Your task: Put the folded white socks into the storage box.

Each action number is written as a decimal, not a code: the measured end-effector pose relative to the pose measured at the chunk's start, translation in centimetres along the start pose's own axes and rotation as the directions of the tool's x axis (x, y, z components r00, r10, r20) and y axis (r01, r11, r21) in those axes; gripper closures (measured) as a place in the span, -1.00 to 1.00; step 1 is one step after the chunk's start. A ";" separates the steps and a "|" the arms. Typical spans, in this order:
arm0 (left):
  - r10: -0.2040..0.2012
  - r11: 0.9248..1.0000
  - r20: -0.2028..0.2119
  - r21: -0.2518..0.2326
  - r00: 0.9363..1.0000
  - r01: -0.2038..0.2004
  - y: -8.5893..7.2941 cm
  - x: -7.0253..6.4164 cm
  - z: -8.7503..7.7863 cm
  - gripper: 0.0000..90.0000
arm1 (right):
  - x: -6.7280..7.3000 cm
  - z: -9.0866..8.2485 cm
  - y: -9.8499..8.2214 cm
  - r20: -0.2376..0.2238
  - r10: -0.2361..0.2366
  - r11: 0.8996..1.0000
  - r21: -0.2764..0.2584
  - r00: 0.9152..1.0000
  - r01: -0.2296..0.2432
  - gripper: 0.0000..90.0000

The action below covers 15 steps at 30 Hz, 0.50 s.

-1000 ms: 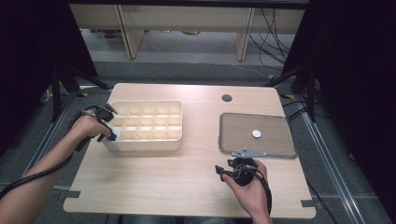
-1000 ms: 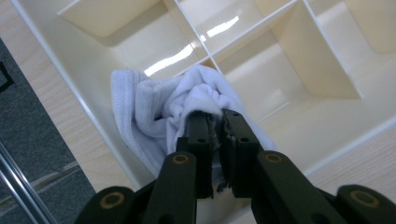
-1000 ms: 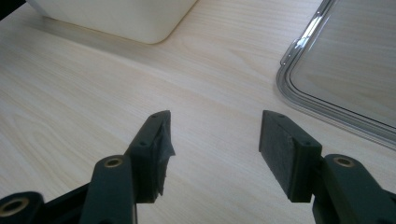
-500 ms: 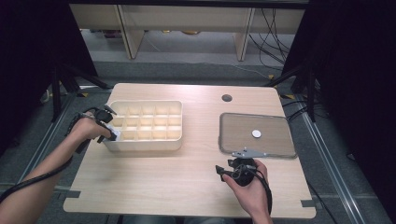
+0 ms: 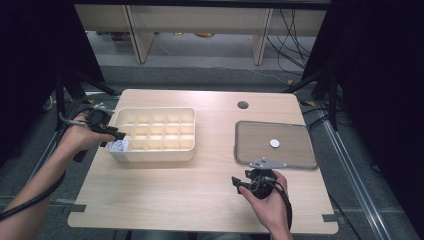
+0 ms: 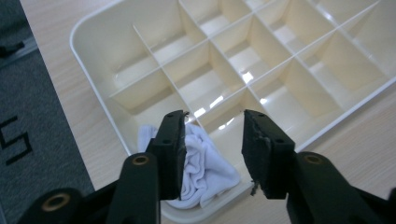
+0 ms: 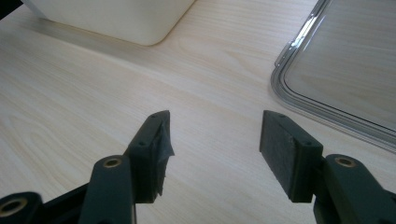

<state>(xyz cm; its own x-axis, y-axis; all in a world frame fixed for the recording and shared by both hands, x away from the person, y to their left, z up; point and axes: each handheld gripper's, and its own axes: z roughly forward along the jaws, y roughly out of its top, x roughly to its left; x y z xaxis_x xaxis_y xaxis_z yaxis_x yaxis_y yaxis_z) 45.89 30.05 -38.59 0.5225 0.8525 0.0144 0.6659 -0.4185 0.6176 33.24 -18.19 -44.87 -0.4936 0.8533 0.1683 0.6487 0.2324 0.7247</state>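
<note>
White crumpled cloth point(image 6: 205, 170) lies in the corner compartment of the cream divided box point(image 6: 261, 60), the corner nearest to the left gripper point(image 6: 212, 149). This gripper is just above the cloth; its jaws have just been opening and now stand apart, pressing nothing, with the cloth below them. The box sits on the wooden table point(image 5: 200, 195). Well apart, the right gripper point(image 7: 215, 149) rests over bare wood with jaws wide and empty, beside a clear tray point(image 5: 295, 155) holding a small white disc point(image 5: 274, 143)
</note>
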 end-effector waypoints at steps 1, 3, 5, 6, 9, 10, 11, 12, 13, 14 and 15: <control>-0.011 0.999 0.001 -0.047 1.000 0.011 -0.2 -0.2 -0.1 0.20 | 0.0 0.0 0.0 0.002 0.011 1.000 0.005 1.000 -0.011 -0.02; 0.001 0.995 -0.005 -0.100 1.000 -0.002 -0.7 -0.5 -0.7 0.10 | 0.1 0.0 -0.1 -0.001 0.032 0.999 0.012 0.999 -0.032 -0.03; -0.008 0.989 -0.011 -0.147 1.000 0.006 -1.2 -0.8 -1.1 0.05 | -0.1 0.1 0.0 -0.004 0.013 1.000 0.004 1.000 -0.013 -0.03; -0.021 0.985 -0.017 -0.174 1.000 0.017 -1.5 -1.0 -1.2 0.00 | -0.2 0.1 -0.1 -0.011 0.010 1.000 -0.010 1.000 -0.010 -0.03; -0.017 0.970 -0.023 -0.243 1.000 0.011 -2.5 -1.5 -1.6 -0.07 | -0.1 -0.1 0.0 0.014 0.009 1.000 0.000 1.000 -0.009 -0.03; -0.019 0.965 -0.024 -0.264 1.000 0.012 -3.0 -1.7 -1.7 -0.09 | -0.2 -0.1 0.0 0.010 0.002 1.000 -0.002 1.000 -0.002 -0.03; -0.040 0.953 -0.017 -0.301 0.999 0.033 -3.4 -2.0 -1.7 -0.10 | -0.2 -0.1 0.0 0.011 0.001 1.000 -0.004 1.000 -0.001 -0.03; -0.040 0.946 -0.024 -0.322 0.999 0.030 -3.9 -2.2 -1.7 -0.12 | 0.0 -0.1 -0.1 0.003 0.031 1.000 0.001 1.000 -0.031 -0.03; -0.037 0.932 -0.031 -0.362 0.999 0.023 -4.5 -2.6 -1.7 -0.13 | -0.3 -0.1 -0.1 0.009 0.010 1.000 -0.003 1.000 -0.010 -0.03; -0.038 0.924 -0.037 -0.382 0.999 0.021 -4.9 -2.9 -1.7 -0.13 | -0.3 -0.1 -0.1 0.013 0.012 1.000 -0.003 1.000 -0.012 -0.03; -0.044 0.910 -0.027 -0.414 0.999 0.029 -5.6 -3.3 -1.5 -0.14 | -0.3 -0.1 -0.1 0.011 0.019 1.000 0.001 1.000 -0.019 -0.03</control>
<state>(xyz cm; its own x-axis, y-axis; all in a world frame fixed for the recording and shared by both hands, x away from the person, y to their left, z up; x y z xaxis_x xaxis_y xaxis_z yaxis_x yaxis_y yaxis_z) 39.63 30.06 -40.87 0.4781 0.8783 0.0088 0.4005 -0.2269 0.8877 33.25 -18.55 -44.91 -0.4746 0.8627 0.1747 0.6585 0.2163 0.7209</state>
